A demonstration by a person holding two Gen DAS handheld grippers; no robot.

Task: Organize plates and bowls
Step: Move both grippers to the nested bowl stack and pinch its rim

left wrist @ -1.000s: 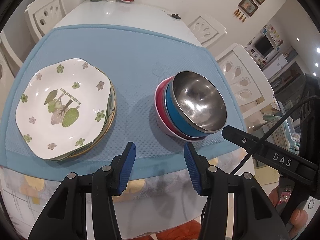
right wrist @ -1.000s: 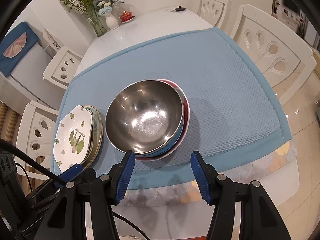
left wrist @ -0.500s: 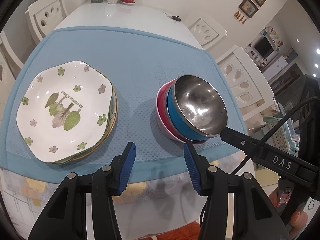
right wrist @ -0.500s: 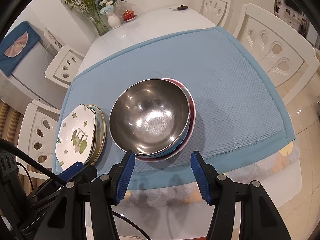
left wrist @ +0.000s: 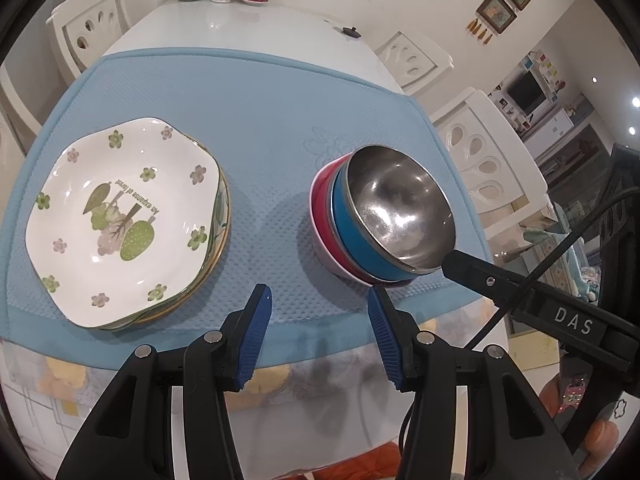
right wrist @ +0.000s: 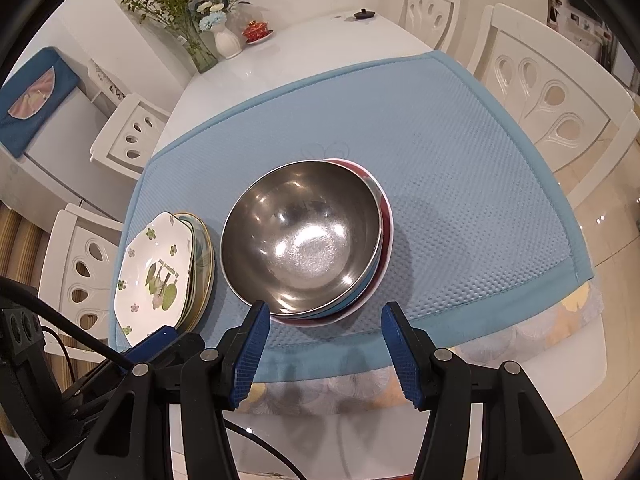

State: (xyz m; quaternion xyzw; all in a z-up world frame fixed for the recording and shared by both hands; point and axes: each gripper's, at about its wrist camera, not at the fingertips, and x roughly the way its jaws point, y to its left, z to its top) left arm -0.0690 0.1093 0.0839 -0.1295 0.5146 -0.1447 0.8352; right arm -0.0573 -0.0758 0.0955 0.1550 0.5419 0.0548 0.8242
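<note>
nothing has moved; plates [left wrist: 120, 224] and bowls [right wrist: 304, 236] sit stacked. left gripper [left wrist: 316, 336] and right gripper [right wrist: 324, 356] hover, fingers apart, empty. sorting looks done; next probably only withdrawing.

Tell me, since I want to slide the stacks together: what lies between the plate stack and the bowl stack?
Nothing: only bare blue mat separates the plate stack from the bowl stack, clearest in the left wrist view.

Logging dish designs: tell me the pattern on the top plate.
White top plate with scattered small green flowers and green leaves and fruit in the centre; clearest in the left wrist view.
</note>
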